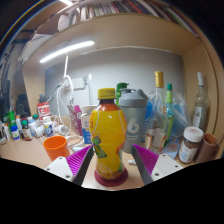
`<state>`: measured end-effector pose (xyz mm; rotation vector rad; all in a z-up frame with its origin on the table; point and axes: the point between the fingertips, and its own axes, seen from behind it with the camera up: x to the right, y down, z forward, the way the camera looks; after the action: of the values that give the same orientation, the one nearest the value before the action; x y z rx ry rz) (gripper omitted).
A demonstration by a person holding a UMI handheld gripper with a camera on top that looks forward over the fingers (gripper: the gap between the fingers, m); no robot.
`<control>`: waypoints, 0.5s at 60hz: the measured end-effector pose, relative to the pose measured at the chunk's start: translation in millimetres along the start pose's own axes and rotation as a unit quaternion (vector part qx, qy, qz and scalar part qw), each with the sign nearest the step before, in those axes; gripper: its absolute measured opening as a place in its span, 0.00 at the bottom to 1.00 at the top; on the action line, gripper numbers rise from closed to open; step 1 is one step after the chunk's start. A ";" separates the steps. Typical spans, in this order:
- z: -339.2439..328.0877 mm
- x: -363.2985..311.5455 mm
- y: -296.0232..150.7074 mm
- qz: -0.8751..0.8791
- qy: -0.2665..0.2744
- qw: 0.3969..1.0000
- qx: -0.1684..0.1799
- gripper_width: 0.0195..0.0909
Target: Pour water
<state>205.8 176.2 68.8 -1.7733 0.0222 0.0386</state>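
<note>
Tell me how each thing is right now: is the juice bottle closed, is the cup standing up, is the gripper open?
Juice bottle: upright, yellow cap on, nearly full of orange drink, standing between the fingers.
Hand-held gripper: open, a gap shows at each side of the bottle.
Orange cup: upright, mouth up; contents cannot be seen.
Brown-lidded jar: upright, lid on.
Tall clear bottle: upright, capped.

Looks like a home kitchen/pantry corner w/ cluttered wooden tabletop (30, 152). Tall glass bottles (158, 95) and a jar (189, 146) at far right, small condiment containers (25, 127) along the left by the wall. Orange cup (56, 147) near left. Strip light (66, 50) on the wall above, under a shelf.
</note>
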 end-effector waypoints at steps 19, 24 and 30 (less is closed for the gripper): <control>-136.5 -16.7 -14.2 0.014 0.017 0.999 0.032 0.90; -178.5 -17.9 -19.7 -0.005 0.038 0.998 0.041 0.90; -222.7 -20.2 -21.7 -0.010 0.051 0.998 0.043 0.89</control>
<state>189.5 -37.7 135.6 -1.6888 0.0777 -0.0669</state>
